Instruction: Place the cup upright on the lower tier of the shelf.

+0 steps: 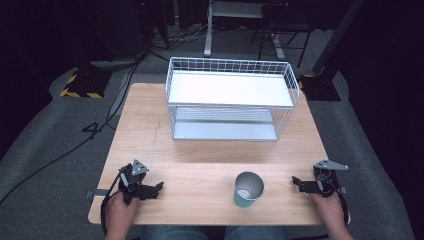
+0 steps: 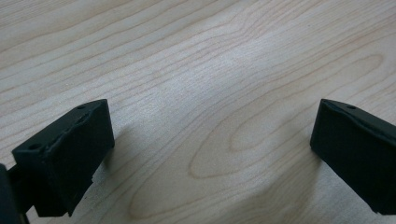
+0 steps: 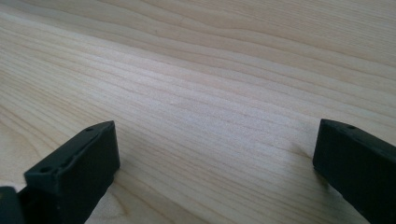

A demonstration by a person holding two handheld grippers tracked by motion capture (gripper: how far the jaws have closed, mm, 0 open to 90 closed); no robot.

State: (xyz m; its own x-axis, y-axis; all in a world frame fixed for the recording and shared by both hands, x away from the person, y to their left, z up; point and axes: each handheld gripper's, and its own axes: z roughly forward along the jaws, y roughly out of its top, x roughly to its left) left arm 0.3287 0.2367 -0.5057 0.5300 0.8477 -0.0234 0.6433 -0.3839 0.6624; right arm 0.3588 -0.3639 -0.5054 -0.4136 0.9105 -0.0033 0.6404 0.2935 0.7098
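Hands at near table edge, each holding gripper low over wooden table (image 1: pixel 150 145). Left gripper (image 1: pixel 159 186): fingers (image 2: pixel 70 154) spread wide, nothing between, bare wood grain beneath. Right gripper (image 1: pixel 295 181): fingers (image 3: pixel 74 175) likewise wide apart, empty, bare wood beneath. Metal cup (image 1: pixel 248 189) upright on table between two grippers, nearer right gripper's fingertips, apart from both, mouth up. White wire rack (image 1: pixel 231 97) with two shelves stands well beyond fingertips, at far half of table.
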